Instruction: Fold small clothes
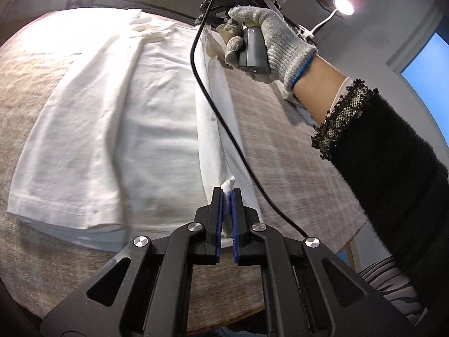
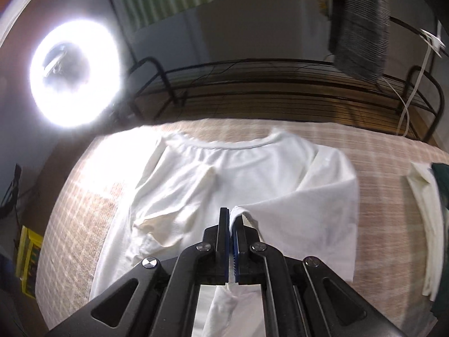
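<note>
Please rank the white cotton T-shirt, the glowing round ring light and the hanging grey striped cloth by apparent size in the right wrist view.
1. White cotton T-shirt, clearly largest.
2. Glowing round ring light.
3. Hanging grey striped cloth.
The last two look similar in the picture; glare swells the light and fisheye distortion at the edges makes their order unsure.

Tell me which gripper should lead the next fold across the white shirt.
Neither clearly; both grip the same lifted side. The left gripper pinches the white T-shirt at the hem end, the right gripper nearer the collar. Probably carry them over together.
</note>
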Action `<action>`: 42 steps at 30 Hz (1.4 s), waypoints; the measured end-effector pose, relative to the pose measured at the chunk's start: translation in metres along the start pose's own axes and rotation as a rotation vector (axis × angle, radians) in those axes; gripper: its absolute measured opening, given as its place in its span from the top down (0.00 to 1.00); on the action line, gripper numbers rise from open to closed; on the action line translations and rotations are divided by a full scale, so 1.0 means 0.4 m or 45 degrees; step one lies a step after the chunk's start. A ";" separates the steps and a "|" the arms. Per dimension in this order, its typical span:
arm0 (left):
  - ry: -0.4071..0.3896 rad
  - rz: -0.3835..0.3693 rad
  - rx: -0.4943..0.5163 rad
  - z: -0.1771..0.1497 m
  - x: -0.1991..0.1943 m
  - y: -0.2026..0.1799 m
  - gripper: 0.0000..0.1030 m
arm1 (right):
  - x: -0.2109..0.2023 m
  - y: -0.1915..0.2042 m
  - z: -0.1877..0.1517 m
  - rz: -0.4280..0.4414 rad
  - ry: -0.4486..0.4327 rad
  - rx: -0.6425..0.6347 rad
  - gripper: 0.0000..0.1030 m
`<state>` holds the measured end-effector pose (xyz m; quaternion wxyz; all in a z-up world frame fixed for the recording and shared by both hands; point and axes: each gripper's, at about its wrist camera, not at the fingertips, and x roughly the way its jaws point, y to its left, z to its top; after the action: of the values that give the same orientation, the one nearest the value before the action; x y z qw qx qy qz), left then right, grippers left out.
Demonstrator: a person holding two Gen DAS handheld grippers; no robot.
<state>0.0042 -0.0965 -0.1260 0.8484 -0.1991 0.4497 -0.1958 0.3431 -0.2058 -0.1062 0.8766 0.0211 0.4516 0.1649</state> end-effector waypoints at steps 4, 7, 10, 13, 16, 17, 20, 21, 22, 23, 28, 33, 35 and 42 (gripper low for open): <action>0.004 0.029 -0.026 -0.001 -0.003 0.034 0.97 | 0.049 0.050 -0.012 -0.001 0.051 -0.059 1.00; 0.010 0.058 -0.031 -0.008 -0.003 0.046 0.97 | 0.083 0.070 -0.027 0.017 0.088 -0.076 1.00; 0.033 0.081 -0.040 -0.013 0.006 0.057 0.97 | 0.120 0.088 -0.049 0.025 0.147 -0.107 0.94; 0.051 0.096 -0.052 -0.011 0.008 0.064 0.96 | 0.118 0.099 -0.063 0.063 0.151 -0.138 0.65; 0.065 0.106 -0.039 -0.010 -0.006 0.061 0.96 | 0.088 0.095 -0.062 0.122 0.169 -0.127 0.55; 0.064 0.107 -0.033 -0.014 -0.018 0.061 0.96 | 0.067 0.089 -0.058 0.168 0.158 -0.119 0.55; 0.035 0.104 -0.011 -0.019 -0.064 0.062 0.91 | -0.017 0.040 -0.035 0.293 0.086 -0.061 0.57; 0.027 0.104 -0.006 -0.020 -0.076 0.064 0.88 | -0.038 0.020 -0.028 0.286 0.061 -0.042 0.56; 0.020 0.100 -0.002 -0.021 -0.088 0.066 0.87 | -0.059 -0.005 -0.019 0.262 0.034 -0.014 0.55; 0.010 0.095 -0.001 -0.022 -0.102 0.068 0.87 | -0.074 -0.037 -0.012 0.224 0.013 0.021 0.54; -0.066 0.134 -0.007 0.002 -0.162 0.099 0.87 | -0.066 -0.205 -0.019 0.021 0.035 0.229 0.43; -0.113 0.150 -0.074 0.013 -0.190 0.137 0.87 | -0.014 -0.246 -0.045 0.027 0.118 0.271 0.52; -0.105 0.149 -0.102 0.010 -0.187 0.151 0.87 | -0.020 -0.224 -0.042 -0.061 0.110 0.217 0.53; -0.072 0.118 -0.132 -0.015 -0.169 0.161 0.87 | -0.030 -0.116 -0.019 -0.034 0.116 0.045 0.54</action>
<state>-0.0260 -0.0086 -0.1157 0.8575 -0.2272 0.4438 -0.1269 0.3432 -0.2541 -0.1100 0.8568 0.0229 0.4940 0.1460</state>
